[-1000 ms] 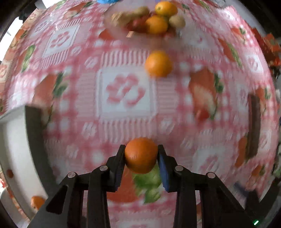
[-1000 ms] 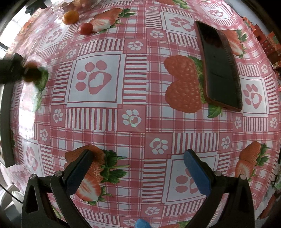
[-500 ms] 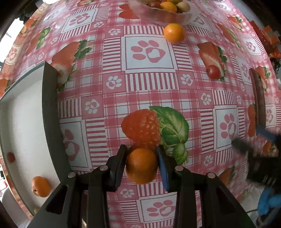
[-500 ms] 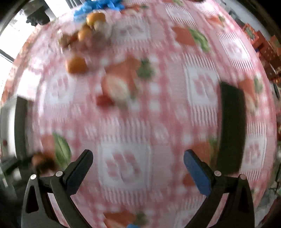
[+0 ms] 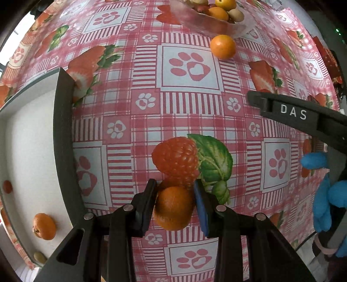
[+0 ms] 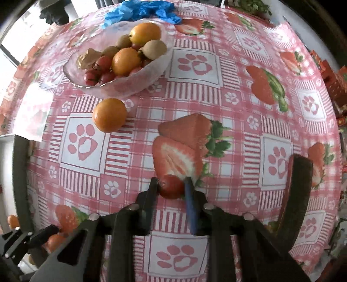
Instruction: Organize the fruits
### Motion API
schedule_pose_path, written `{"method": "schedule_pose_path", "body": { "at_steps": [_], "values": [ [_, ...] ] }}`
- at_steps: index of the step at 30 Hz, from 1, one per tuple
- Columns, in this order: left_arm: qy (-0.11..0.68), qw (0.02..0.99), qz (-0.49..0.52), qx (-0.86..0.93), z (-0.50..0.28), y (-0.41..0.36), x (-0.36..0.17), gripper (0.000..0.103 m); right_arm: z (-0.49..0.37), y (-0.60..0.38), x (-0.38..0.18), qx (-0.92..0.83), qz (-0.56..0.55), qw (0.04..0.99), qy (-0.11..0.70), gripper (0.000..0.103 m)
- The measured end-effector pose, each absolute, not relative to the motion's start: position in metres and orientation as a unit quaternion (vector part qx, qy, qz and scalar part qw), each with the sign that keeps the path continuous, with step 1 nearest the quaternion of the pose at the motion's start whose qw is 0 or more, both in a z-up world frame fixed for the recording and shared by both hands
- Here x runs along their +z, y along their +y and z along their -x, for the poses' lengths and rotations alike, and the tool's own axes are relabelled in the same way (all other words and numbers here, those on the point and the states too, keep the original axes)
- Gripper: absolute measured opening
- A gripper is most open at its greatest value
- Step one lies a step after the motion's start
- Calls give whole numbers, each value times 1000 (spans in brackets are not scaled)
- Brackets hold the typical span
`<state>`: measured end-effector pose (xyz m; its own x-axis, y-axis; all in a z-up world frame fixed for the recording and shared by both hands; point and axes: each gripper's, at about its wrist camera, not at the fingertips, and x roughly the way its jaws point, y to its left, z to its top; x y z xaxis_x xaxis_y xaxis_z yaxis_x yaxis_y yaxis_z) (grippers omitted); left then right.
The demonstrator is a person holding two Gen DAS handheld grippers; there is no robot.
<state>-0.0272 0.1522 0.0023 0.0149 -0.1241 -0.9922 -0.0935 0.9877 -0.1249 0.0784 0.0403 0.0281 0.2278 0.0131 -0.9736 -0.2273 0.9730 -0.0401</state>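
Fruit sits in three places: a glass bowl (image 6: 121, 71) at the far side of the surface (image 6: 238, 121), a white tray (image 5: 28, 151) at the left, and in both tongs. The bowl holds oranges, small red tomatoes and brownish round fruit. One loose orange (image 6: 109, 115) lies on the checked cloth just in front of the bowl, apart from it.

The left tongs (image 5: 174, 206) point down and grip a mandarin (image 5: 173, 208) between their pads, above the cloth near the printed raspberry and to the right of the tray's dark wall. Inside the tray lie another mandarin (image 5: 44, 226), a small red fruit (image 5: 7, 186) near the left edge and a pale fruit (image 5: 39, 257) at the bottom corner, all well apart.

The right tongs (image 6: 172, 187) have just been closing and now pinch a tomato (image 6: 171, 187) between the black pad and the blue pad, over the printed strawberry. From the left wrist view their black arm, lettered DAS, reaches in from the right, held by a hand in a blue glove (image 5: 325, 195).

A dark phone (image 6: 298, 195) lies on the cloth to the right of the right tongs. Crumpled blue gloves (image 6: 141, 10) lie behind the bowl.
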Motion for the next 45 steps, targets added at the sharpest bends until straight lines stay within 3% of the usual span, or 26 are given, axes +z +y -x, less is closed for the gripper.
{"method": "schedule_pose_path", "body": {
  "at_steps": [7, 21, 45],
  "values": [
    [698, 712, 76, -20, 28, 152, 5, 37, -38, 3, 45, 107, -4, 754, 648, 25],
    [685, 721, 93, -54, 41, 179, 39, 37, 51, -28, 43, 93, -37, 724, 682, 25],
    [650, 751, 115, -23, 89, 265, 98, 37, 61, 65, 78, 151, 23, 730, 667, 25]
  ]
}}
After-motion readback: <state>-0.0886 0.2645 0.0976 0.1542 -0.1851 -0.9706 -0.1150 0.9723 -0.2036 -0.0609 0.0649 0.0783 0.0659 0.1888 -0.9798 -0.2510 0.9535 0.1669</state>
